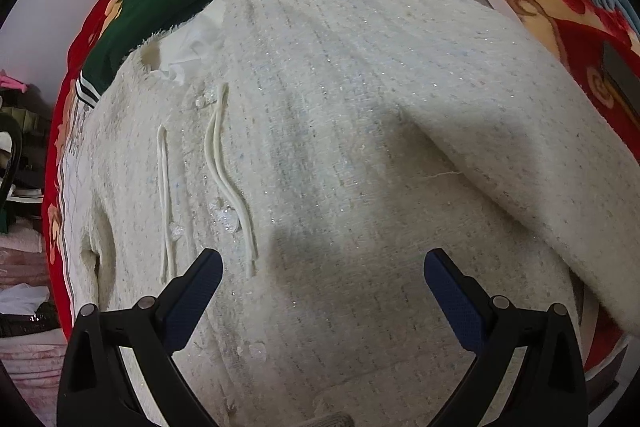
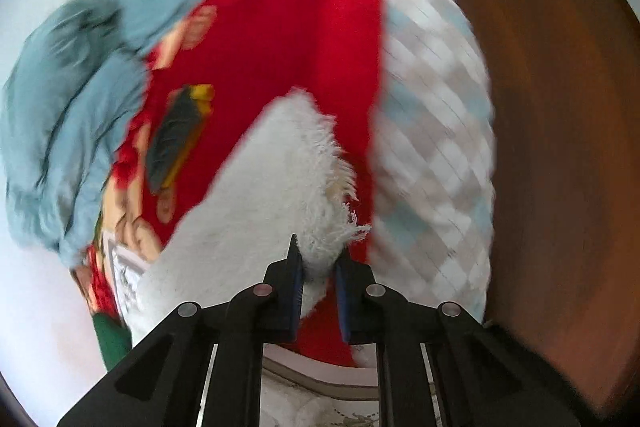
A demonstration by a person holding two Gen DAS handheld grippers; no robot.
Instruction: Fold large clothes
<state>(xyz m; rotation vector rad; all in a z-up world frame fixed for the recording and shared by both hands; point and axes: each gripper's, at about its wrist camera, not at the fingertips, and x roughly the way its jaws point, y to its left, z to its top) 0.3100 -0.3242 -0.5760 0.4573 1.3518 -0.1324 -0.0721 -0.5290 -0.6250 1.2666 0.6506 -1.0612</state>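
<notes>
Cream jacket (image 1: pixel 340 131) spread across the frame's middle over a red blanket (image 1: pixel 580 39), green garment (image 1: pixel 172 7) at upper left. Left gripper (image 1: pixel 322 267) hovering wide open above it. Right gripper (image 2: pixel 318 259) clamped on the jacket's frayed cuff (image 2: pixel 320 187), centre frame.

Left gripper (image 1: pixel 322 263): black angular plastic arms; dark-blue textured pads; round silver pivot pins; right gripper (image 2: pixel 318 259) identical.

Both wrist views close over jacket (image 1: pixel 340 147).
</notes>
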